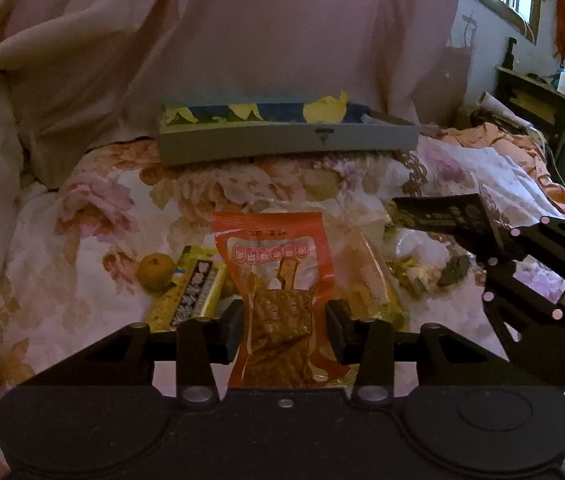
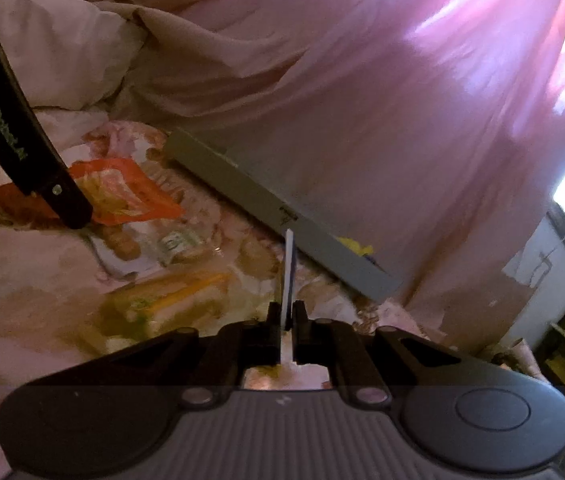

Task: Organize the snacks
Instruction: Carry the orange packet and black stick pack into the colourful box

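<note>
- Left claw (image 1: 282, 330) clamps an orange plastic snack packet (image 1: 270, 280) above the floral bed (image 1: 82, 240).
- Right claw (image 2: 287, 320) pinches a thin dark packet (image 1: 446, 216).
- The shallow grey box (image 1: 282, 142) holds a few items; a yellow bar (image 1: 192, 292) and other snacks are left.

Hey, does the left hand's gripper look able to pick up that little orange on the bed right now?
Probably not as things stand. The left gripper already has the red snack packet between its fingers, so it would have to set that down first. The orange itself lies uncovered on the bedspread, beside the yellow packet.
</note>
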Available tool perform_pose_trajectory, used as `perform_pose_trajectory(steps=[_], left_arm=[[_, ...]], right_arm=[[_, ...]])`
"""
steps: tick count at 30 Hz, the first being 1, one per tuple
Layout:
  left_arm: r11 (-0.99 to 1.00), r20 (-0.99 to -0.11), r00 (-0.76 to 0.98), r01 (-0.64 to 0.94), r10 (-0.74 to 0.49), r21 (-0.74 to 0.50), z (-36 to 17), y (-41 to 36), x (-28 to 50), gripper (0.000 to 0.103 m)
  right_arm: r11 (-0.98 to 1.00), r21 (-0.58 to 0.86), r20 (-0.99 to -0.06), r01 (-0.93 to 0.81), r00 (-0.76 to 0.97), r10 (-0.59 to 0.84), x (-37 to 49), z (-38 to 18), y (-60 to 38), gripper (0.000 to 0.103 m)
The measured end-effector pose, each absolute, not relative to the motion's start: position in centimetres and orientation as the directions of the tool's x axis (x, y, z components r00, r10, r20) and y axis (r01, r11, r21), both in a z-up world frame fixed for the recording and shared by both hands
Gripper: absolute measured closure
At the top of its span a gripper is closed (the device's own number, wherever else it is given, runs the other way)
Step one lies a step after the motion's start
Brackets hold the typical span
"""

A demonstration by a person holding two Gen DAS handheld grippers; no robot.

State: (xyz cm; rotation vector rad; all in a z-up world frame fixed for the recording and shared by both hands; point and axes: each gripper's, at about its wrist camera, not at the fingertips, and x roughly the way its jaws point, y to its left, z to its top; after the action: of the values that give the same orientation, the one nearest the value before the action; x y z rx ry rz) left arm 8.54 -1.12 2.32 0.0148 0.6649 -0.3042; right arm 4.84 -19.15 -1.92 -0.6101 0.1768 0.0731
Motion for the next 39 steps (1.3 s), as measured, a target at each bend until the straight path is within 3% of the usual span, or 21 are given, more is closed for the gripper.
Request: perform_pose_trajectory(steps=[26,39], left_arm=[[0.959,-0.575,0.773,0.267,-0.269,-0.089,2.9,-0.8,8.4,0.058],[0.97,-0.466,0.851,0.22,-0.241,-0.1,7.4,-0.6,13.5,0.058]], right_arm=[[0.763,-0.642,-0.036,-0.068,0.998,0.059,3.4,-1.5,-18.1,0.098],[0.695,-0.719,0.134,0.024,0.985,0.105,8.1,1.5,-17.5,0.098]])
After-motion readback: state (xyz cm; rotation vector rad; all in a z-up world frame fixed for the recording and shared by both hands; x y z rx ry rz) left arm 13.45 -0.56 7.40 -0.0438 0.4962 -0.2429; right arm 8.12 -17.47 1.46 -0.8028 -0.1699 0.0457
